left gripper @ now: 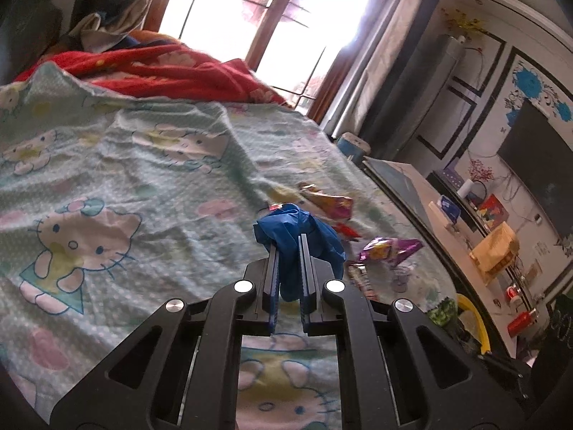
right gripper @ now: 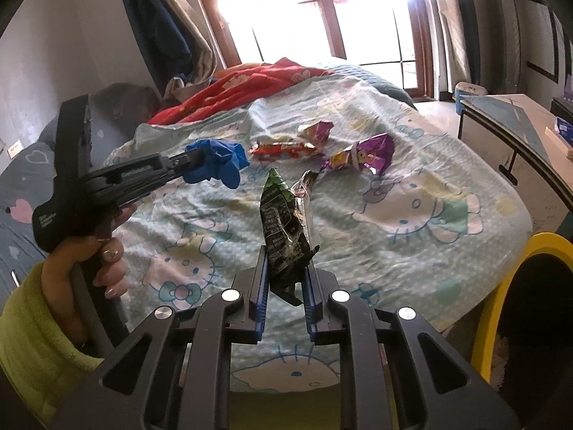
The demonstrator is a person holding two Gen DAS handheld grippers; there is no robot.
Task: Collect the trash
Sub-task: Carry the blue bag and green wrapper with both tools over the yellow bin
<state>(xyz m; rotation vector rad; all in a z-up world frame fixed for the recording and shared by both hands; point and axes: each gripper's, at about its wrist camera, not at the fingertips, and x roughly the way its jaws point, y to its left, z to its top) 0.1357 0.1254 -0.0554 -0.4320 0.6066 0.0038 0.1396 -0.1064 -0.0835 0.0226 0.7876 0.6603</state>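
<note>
My left gripper is shut on a crumpled blue glove and holds it above the cartoon-cat bedsheet. The right wrist view shows that gripper from the side with the blue glove in its tip. My right gripper is shut on a black and green snack bag, which stands upright above the bed. On the sheet beyond lie a purple wrapper, a red wrapper and a smaller purple and yellow wrapper.
A yellow-rimmed bin stands at the bed's near right corner. A red blanket is heaped at the far end by the window. A long table with boxes runs along the right. A hand in a green sleeve holds the left gripper.
</note>
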